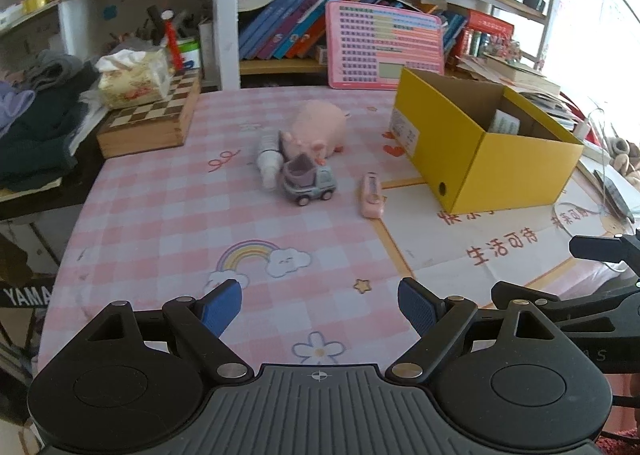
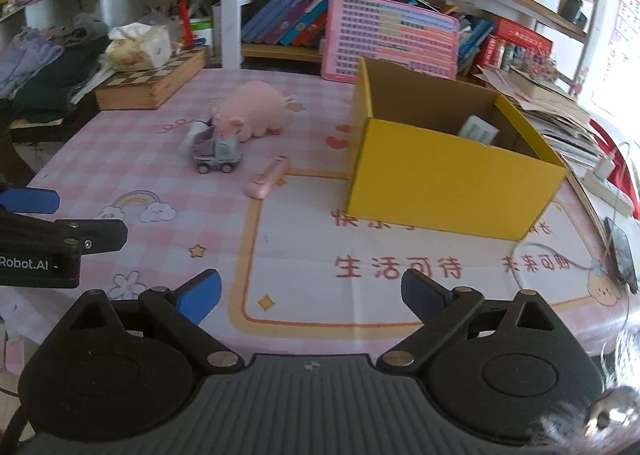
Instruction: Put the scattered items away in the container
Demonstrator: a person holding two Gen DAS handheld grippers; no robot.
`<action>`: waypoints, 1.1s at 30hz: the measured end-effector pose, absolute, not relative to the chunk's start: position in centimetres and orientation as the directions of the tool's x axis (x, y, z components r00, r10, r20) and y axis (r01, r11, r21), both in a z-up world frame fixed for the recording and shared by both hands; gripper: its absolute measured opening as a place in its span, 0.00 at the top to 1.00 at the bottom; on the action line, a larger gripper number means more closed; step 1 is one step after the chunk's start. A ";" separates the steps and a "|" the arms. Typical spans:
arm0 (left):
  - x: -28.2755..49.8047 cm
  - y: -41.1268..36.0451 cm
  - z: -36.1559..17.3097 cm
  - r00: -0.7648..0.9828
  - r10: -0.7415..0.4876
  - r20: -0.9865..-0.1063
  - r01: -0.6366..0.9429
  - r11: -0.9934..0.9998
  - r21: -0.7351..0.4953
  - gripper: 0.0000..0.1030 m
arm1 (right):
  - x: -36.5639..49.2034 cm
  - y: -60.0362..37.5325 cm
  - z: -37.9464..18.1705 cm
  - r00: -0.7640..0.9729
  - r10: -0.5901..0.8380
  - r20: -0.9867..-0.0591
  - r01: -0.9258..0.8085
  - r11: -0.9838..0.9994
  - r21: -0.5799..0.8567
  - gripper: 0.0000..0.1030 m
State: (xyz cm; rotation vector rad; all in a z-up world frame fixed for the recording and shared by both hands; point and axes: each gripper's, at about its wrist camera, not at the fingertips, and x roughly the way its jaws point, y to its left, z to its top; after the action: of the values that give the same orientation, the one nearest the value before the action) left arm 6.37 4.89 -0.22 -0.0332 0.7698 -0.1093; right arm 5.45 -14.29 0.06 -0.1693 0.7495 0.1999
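Left gripper (image 1: 320,309): hovering open, empty; truck (image 1: 308,181) lying ahead.
Right gripper (image 2: 310,295): hovering open, empty; box (image 2: 452,183) sitting ahead-right.

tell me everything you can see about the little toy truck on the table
The toy truck is small, looks like plastic, with a pale grey-green cab, a mauve tipper bed and dark wheels. It stands upright on all its wheels on the pink checked tablecloth, just in front of the pink plush pig, with a rolled grey and white sock at its side. Neither gripper touches it.
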 end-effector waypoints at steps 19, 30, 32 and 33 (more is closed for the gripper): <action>6.8 6.0 -0.2 0.717 -0.042 -0.696 -0.009 0.998 -0.070 0.14 | 7.0 -12.0 0.0 0.690 0.212 -0.692 -0.383 0.918 -0.100 0.07; 9.0 6.2 -0.8 0.707 -0.022 -0.707 -0.048 0.996 -0.079 0.14 | 10.2 -11.1 -0.8 0.651 0.263 -0.712 -0.461 0.882 -0.096 0.23; 9.4 6.2 -0.9 0.707 -0.016 -0.708 -0.055 0.995 -0.078 0.14 | 10.7 -10.9 -0.9 0.645 0.269 -0.715 -0.470 0.878 -0.094 0.27; 9.6 6.2 -0.9 0.705 -0.014 -0.709 -0.058 0.995 -0.077 0.14 | 11.0 -10.8 -1.0 0.642 0.272 -0.717 -0.475 0.875 -0.093 0.30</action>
State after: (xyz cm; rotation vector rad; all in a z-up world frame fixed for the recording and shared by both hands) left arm 9.62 6.20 -0.92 -0.0961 0.7877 0.0249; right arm 11.03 -10.85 -0.98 -0.2852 0.7626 0.4318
